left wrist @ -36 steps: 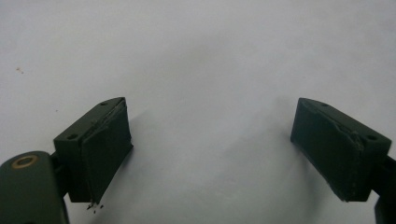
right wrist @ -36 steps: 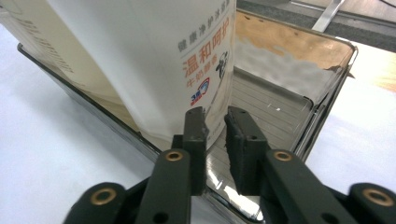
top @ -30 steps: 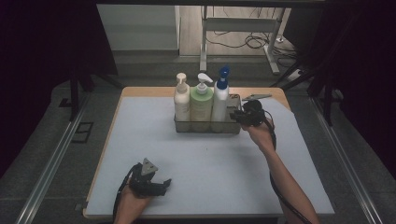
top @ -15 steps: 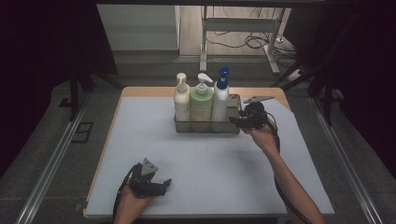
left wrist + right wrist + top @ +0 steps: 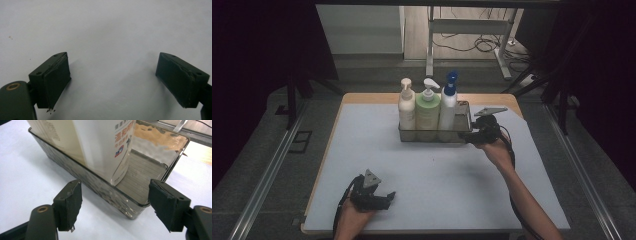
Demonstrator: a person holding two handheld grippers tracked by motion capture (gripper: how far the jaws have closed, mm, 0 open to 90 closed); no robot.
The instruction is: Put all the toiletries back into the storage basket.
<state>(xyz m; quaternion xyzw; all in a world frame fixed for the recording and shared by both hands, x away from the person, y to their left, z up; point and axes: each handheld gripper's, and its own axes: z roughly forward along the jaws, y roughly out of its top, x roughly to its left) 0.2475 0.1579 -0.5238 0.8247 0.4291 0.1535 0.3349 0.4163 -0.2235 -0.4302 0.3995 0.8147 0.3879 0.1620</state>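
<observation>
A clear plastic tray [image 5: 434, 136] stands at the back middle of the table. It holds a cream pump bottle [image 5: 406, 107], a green pump bottle [image 5: 428, 111] and a white bottle with a blue pump [image 5: 448, 106]. My right gripper [image 5: 471, 136] is at the tray's right end. Its jaws have just been opening and now stand apart on either side of the tray's near corner [image 5: 130, 206], without pressing on it. The white bottle [image 5: 105, 147] rises just behind that corner. My left gripper [image 5: 387, 196] lies open at the front left, with bare mat between its jaws [image 5: 112, 80].
A pale blue mat [image 5: 437, 175] covers the wooden table, whose bare edge [image 5: 362, 98] shows at the back. Metal rails [image 5: 267, 180] run along both sides, and a desk frame with cables [image 5: 472, 35] stands beyond the table.
My right gripper has drawn back slightly from the tray's right end toward the person. The tray, the bottles and the left gripper stay where they were.
</observation>
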